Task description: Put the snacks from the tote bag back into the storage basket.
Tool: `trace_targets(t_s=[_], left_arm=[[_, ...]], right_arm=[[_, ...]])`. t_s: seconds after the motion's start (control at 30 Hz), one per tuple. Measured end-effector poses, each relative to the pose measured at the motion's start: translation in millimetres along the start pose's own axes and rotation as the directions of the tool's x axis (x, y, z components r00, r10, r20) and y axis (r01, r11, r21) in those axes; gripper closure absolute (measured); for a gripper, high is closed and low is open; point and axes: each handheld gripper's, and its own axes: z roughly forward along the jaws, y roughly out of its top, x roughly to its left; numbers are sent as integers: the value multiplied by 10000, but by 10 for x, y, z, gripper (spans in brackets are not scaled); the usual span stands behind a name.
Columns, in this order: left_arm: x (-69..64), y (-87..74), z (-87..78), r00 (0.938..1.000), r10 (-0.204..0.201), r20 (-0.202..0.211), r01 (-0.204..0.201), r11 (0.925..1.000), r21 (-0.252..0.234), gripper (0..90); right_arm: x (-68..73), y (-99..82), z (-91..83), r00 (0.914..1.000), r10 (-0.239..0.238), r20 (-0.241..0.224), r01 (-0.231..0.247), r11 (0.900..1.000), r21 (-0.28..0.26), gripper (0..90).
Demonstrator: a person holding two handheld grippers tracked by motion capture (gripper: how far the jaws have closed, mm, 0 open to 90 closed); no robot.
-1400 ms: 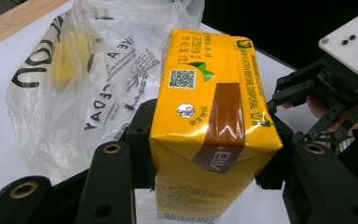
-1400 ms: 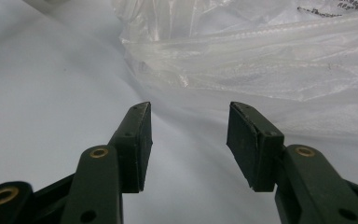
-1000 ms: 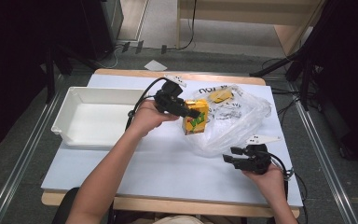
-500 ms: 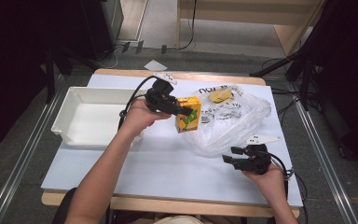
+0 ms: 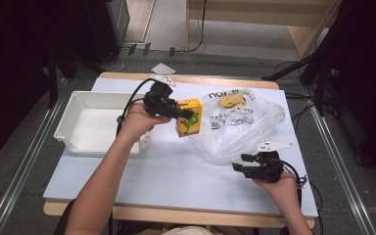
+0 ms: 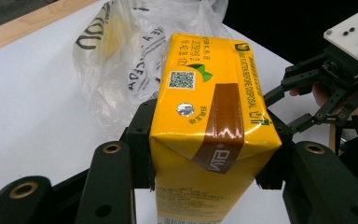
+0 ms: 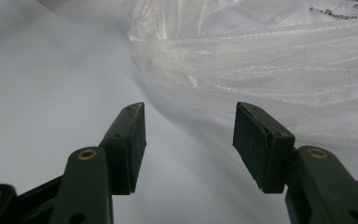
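place: lab or recording studio | evidence: white table [image 5: 176, 171] with a wooden edge standing alone on a grey floor [image 5: 19, 161] | metal floor rails [image 5: 345, 166] along both sides | black stands [image 5: 318, 73] and cables [image 5: 203, 29] around it | dark surroundings | wooden furniture [image 5: 274, 10] behind

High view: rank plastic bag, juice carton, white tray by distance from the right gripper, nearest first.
From the right gripper:
1. Plastic bag, just beyond its open jaws.
2. Juice carton, held up in the left gripper, past the bag's left edge.
3. White tray, far left.
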Motion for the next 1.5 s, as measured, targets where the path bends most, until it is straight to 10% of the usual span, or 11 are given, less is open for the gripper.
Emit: trace_targets(t_s=[1.5], left_arm=[[238,-207,-746,9897,-733,-1227,633,9945,-838,523]], right_arm=[[19,59,59,9996,-237,-170,240,9996,173,456]])
